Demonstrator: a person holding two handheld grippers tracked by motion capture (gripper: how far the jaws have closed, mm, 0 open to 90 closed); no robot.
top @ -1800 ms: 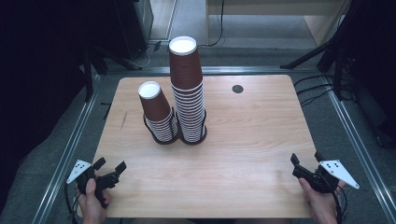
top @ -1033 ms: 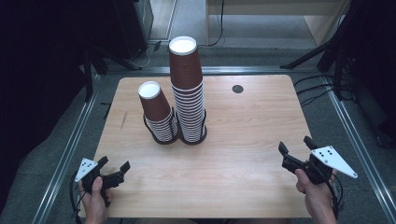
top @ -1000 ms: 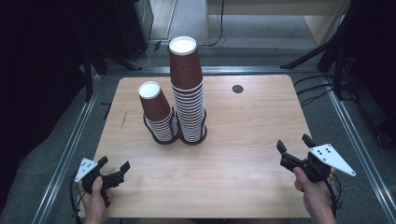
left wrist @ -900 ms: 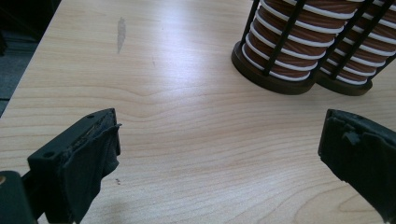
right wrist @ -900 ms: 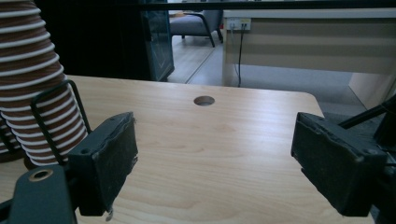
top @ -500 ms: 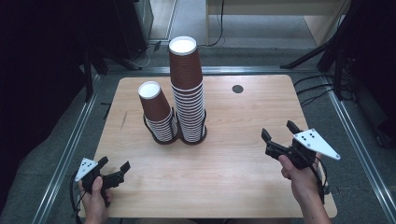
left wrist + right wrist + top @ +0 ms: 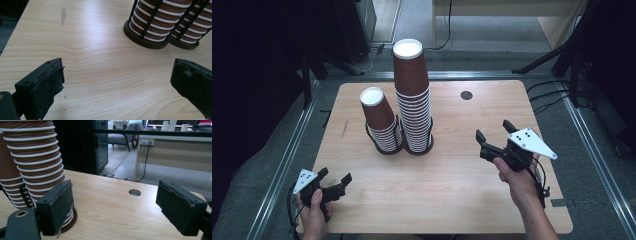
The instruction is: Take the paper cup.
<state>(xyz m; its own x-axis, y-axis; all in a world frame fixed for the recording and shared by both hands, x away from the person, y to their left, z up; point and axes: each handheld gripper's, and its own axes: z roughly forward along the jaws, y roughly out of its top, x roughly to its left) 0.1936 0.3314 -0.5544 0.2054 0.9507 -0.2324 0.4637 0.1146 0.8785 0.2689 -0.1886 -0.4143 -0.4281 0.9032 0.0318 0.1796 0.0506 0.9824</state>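
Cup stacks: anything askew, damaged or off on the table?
The short cup stack leans left in its wire holder, while the tall cup stack stands about straight. The table has a dark smudge near its left edge. Nothing is spilled or visibly crushed.

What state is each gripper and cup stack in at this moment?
Left gripper: open, empty, low over the table's near left corner.
Right gripper: open, empty, raised over the table's right side, pointing toward the stacks.
Tall cup stack: upright in its wire holder, untouched.
Short cup stack: in its holder beside the tall one, leaning left, untouched.
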